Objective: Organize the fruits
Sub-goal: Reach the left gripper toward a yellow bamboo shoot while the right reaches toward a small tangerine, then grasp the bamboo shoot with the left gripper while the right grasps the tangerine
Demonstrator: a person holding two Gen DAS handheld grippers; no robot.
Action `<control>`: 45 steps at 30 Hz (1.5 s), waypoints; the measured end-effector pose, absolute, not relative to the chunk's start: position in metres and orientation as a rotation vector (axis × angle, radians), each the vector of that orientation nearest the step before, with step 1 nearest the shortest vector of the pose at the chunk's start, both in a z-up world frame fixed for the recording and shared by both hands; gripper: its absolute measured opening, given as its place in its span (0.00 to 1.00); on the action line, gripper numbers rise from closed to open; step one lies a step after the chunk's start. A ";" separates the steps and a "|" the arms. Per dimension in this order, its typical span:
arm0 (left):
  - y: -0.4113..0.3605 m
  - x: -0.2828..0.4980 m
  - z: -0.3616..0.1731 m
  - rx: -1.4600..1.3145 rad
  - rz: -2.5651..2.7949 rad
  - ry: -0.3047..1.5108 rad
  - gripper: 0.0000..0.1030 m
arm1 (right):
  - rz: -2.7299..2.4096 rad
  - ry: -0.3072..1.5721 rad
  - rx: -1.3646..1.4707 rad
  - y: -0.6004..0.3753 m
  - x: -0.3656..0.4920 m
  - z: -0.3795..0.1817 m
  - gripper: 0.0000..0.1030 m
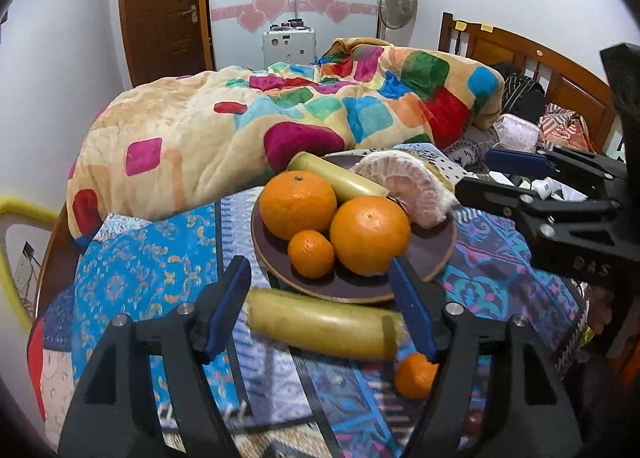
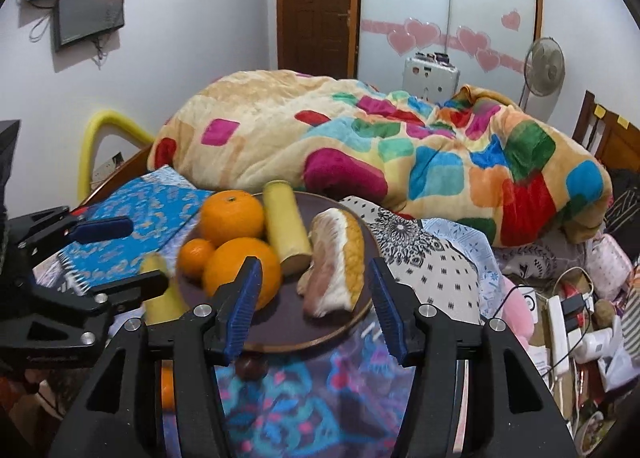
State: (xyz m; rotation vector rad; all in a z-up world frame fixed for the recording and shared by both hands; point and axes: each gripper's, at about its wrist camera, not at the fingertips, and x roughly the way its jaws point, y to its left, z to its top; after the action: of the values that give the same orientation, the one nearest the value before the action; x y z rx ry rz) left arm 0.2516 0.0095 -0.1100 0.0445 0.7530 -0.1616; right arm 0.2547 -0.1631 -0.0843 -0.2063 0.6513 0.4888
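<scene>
Fruits heaped on plate near bed edge; patterned cloth bare leftward; left gripper and right gripper both open, empty

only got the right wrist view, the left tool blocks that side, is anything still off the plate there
observer: yes, a yellow stalk piece lies on the cloth just in front of the plate.
operator: is the left tool gripping it
observer: no, the left tool is open; the stalk lies crosswise between its fingers.
operator: any other fruit loose there
observer: one small loose orange sits on the cloth by the stalk's right end as the left wrist view shows it.
</scene>
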 end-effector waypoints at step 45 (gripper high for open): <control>0.062 0.180 -0.138 0.015 -0.056 0.841 0.63 | 0.702 0.791 -0.162 -0.125 0.199 -0.156 0.31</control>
State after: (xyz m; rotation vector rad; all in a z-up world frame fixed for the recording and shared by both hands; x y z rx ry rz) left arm 0.1804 0.0620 -0.1377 0.0149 0.8412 -0.0556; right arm 0.1986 -0.1248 -0.1564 -0.1620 0.7908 0.7019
